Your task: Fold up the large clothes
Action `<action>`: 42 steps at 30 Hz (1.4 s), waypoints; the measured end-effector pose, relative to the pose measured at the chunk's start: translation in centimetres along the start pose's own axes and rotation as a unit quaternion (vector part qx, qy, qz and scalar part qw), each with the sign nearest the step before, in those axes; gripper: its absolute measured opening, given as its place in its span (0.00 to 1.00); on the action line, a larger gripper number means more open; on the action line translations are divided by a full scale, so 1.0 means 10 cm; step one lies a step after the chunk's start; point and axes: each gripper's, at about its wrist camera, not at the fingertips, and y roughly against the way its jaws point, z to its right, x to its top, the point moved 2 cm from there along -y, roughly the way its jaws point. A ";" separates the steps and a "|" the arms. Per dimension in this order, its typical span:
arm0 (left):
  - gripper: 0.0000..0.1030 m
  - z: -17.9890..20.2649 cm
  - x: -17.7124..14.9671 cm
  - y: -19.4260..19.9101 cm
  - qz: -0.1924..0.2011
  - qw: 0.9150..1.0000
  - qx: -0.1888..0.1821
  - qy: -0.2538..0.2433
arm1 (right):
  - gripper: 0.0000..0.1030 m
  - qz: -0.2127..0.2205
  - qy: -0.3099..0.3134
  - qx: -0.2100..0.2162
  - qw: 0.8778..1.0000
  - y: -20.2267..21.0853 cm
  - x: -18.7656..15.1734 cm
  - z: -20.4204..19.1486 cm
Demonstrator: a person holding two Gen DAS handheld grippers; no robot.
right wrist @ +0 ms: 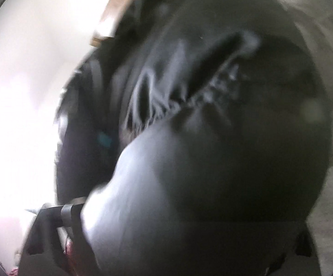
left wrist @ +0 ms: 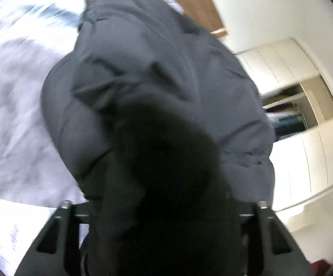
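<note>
White walls and a cream wardrobe (left wrist: 304,105) with an open shelf fill the right of the left wrist view, and a pale blurry bedsheet (left wrist: 12,115) covers the left side.

Left gripper (left wrist: 164,209): a dark bunch of cloth sits right between the fingers (left wrist: 63,227) and hides the tips, so can't tell if they're actually pinching it or just sitting around it. Going outward, the big grey puffy jacket (left wrist: 157,73) runs up the middle of the frame, bulging and creased, lying across the sheet toward a brown wooden board (left wrist: 196,2) at the top.

Right gripper (right wrist: 185,211): same deal. The jacket (right wrist: 212,138) swamps nearly the whole frame, only the left finger (right wrist: 51,220) peeks out lower left, so no clue on the grip. A gathered seam shows mid-frame. Everything's pretty smeared.
</note>
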 end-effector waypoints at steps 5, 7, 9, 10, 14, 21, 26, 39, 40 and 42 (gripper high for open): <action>0.28 0.43 0.00 0.18 0.032 0.999 -0.026 -0.028 | 0.37 0.020 0.060 0.003 0.998 0.16 0.00 -0.52; 0.28 0.61 0.01 0.26 0.039 0.998 -0.030 -0.041 | 0.34 0.033 0.080 0.006 0.996 0.27 0.01 -0.72; 0.28 0.82 0.01 0.36 0.044 0.997 -0.036 -0.054 | 0.33 0.046 0.105 0.006 0.993 0.39 0.01 -0.98; 0.28 0.89 0.00 0.43 0.047 0.997 -0.038 -0.057 | 0.33 0.051 0.111 0.006 0.992 0.44 0.01 -1.07; 0.28 1.22 -0.05 0.70 0.061 0.994 -0.047 -0.076 | 0.32 0.070 0.141 0.015 0.987 0.75 -0.04 -1.49; 0.28 1.48 -0.40 1.06 0.078 0.993 -0.043 -0.083 | 0.32 0.084 0.157 0.026 0.984 1.08 -0.30 -1.84; 0.28 1.26 -0.65 1.16 0.072 0.995 -0.011 -0.070 | 0.32 0.076 0.145 0.017 0.986 0.94 -0.41 -1.79; 0.42 0.01 -0.82 0.79 0.035 0.995 0.095 0.011 | 0.39 0.031 0.070 -0.065 0.995 0.43 -0.58 -0.85; 0.48 -0.07 -0.83 0.84 0.035 0.994 0.104 0.021 | 0.47 0.035 0.062 -0.080 0.994 0.45 -0.57 -0.78; 0.54 -0.11 -0.85 0.94 0.034 0.992 0.113 0.032 | 0.60 0.039 0.062 -0.107 0.992 0.50 -0.57 -0.71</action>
